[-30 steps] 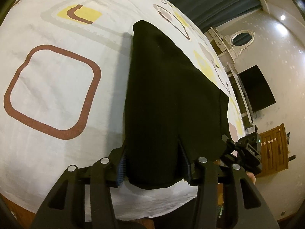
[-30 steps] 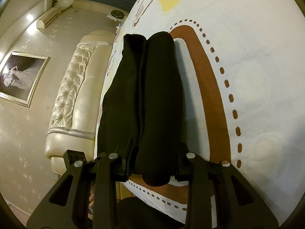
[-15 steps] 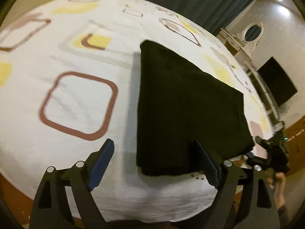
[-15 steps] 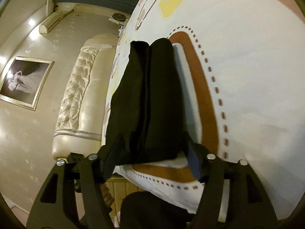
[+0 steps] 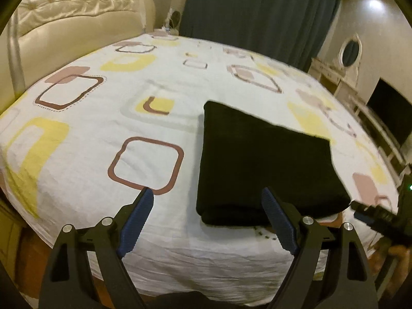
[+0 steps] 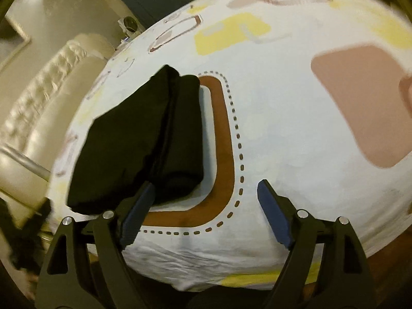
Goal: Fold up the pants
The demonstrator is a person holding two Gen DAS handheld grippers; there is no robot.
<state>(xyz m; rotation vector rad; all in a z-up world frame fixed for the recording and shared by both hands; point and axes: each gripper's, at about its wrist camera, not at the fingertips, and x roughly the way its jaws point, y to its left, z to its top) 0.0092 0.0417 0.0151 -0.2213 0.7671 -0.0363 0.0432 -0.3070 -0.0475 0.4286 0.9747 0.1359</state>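
Jaws of both grippers spread, empty; folded black pants partly hidden behind right finger

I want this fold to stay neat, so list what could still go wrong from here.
The folded pants lie close to the near edge of the bed, so a nudge might slide them off. The open left gripper has one finger in front of the bundle and could snag it. Layers look loosely stacked in the right view and may slump.

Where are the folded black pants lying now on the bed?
The folded pants lie flat on the patterned bedsheet near its front edge, right of centre in the left wrist view. Both the left gripper and right gripper are open, apart from them.
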